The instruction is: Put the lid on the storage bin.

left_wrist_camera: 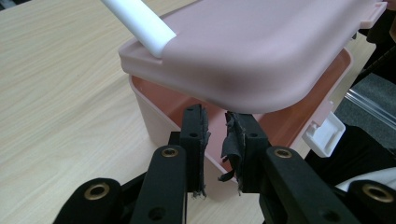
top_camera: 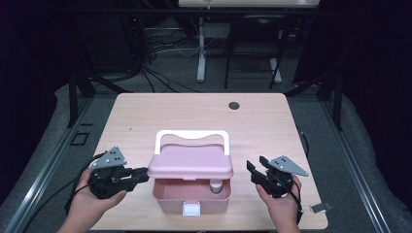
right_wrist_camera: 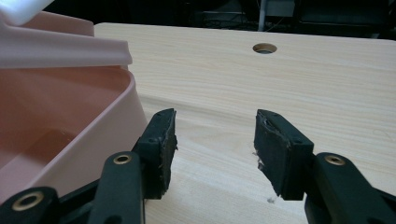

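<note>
Flanking box [top_camera: 192, 196] near table's [top_camera: 145, 111] front edge — left gripper [top_camera: 142, 174] jaws narrow, empty under lid's [top_camera: 190, 164] corner, right gripper [top_camera: 256, 170] released — light, stiff, slick plastic; best gripped by handle [top_camera: 192, 135].

Right gripper [right_wrist_camera: 215, 154] with its two black jaws spread wide apart, nothing between them but bare wooden table [right_wrist_camera: 299, 79]. The left jaw stands just beside the wall of the pink box [right_wrist_camera: 70, 135], whose open interior fills the near left. The raised pink lid [right_wrist_camera: 60, 46] overhangs it above. A round hole [right_wrist_camera: 264, 48] lies far across the tabletop.
</note>
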### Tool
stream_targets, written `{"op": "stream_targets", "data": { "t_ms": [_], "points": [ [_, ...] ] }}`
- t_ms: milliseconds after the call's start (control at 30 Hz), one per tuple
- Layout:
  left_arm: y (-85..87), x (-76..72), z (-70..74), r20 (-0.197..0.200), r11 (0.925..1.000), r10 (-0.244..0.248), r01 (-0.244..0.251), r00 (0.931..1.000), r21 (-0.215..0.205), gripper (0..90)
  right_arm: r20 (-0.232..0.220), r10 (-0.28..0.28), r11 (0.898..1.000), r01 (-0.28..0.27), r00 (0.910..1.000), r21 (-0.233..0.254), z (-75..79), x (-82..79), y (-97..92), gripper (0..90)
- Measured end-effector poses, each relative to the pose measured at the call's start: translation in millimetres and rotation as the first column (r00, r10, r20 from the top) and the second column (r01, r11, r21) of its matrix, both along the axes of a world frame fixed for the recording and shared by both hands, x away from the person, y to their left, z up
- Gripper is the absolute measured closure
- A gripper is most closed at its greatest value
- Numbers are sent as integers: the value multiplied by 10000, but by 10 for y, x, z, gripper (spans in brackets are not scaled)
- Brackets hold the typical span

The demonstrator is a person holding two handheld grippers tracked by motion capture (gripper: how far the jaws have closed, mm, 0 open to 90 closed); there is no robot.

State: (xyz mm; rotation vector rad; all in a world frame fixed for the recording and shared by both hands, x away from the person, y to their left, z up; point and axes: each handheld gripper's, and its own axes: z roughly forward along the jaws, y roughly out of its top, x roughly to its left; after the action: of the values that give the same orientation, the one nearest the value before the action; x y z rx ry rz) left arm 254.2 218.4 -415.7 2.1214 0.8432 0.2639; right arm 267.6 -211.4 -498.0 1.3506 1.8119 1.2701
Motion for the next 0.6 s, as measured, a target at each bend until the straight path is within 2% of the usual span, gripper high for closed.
{"op": "stream_targets", "data": {
  "t_ms": [300, 600],
  "points": [
    [-13, -45, -77, 37, 9999, -71, 70, 10000, 142, 768, -32, 6, 10000, -6, 10000, 1, -24, 3, 3, 479],
    [6, -89, -182, -131, 10000, -16, 16, 9999, 18, 767, -26, 1, 10000, -1, 10000, 10, -34, 1, -2, 474]
  ]
}}
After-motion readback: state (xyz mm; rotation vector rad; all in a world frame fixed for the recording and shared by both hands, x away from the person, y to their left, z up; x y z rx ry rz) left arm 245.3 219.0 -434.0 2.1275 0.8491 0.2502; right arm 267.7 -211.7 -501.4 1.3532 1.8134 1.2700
